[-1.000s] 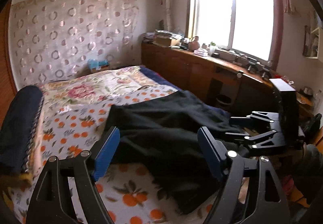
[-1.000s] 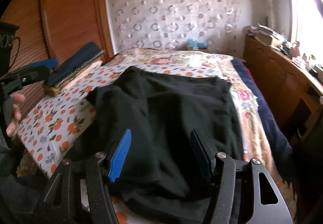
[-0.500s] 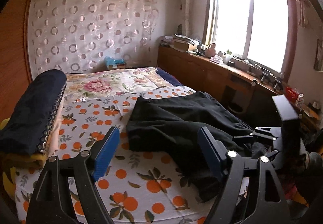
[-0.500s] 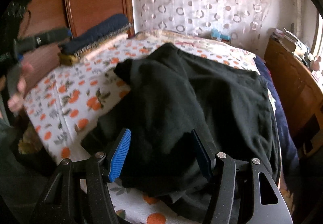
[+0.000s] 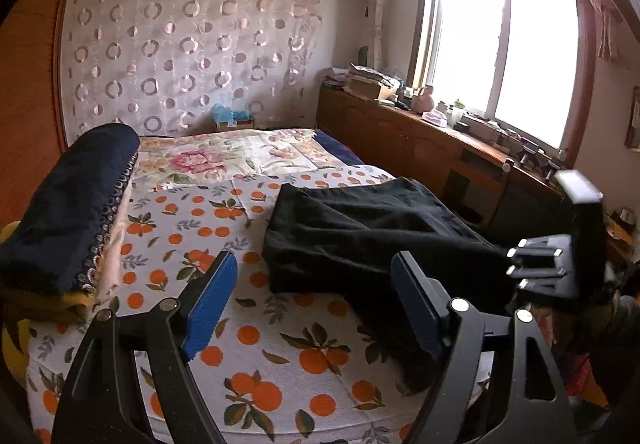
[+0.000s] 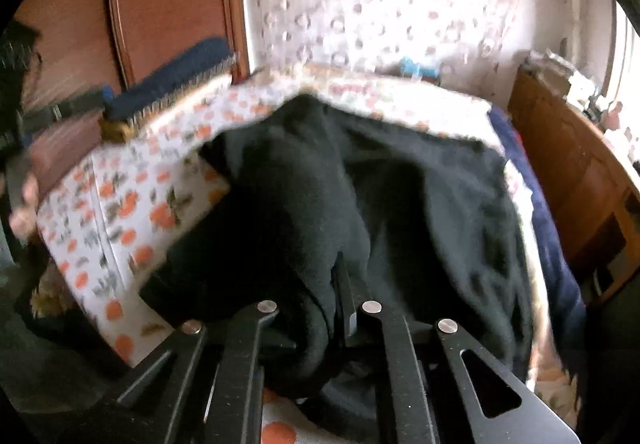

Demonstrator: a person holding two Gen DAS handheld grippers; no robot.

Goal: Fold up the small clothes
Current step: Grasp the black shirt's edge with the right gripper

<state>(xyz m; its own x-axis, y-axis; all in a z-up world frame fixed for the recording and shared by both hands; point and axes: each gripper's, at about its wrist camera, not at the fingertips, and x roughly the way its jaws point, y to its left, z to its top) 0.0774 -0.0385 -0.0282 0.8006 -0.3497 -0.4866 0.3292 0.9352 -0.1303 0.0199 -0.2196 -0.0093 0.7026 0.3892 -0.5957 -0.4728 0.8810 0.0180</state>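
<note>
Covering the bed [image 5: 280, 356], an orange-print sheet lies under black garment [image 5: 360, 240].

1. The black garment [image 5: 360, 236] is a soft, matte, plain piece of dark cloth with no visible print.
2. It lies on the bed [image 5: 256, 356], over the orange-patterned sheet, toward the bed's window side and its near end.
3. In the left wrist view its far part lies fairly flat, with a straight edge facing the headboard and a squared corner on the sheet.
4. Its near part is bunched and rumpled and trails to the bed's front edge.
5. In the right wrist view, which is blurred, the cloth [image 6: 320, 212] rises in a fold and a gathered ridge of it runs down between the fingers of the right gripper [image 6: 332, 308], which is closing on it.
</note>
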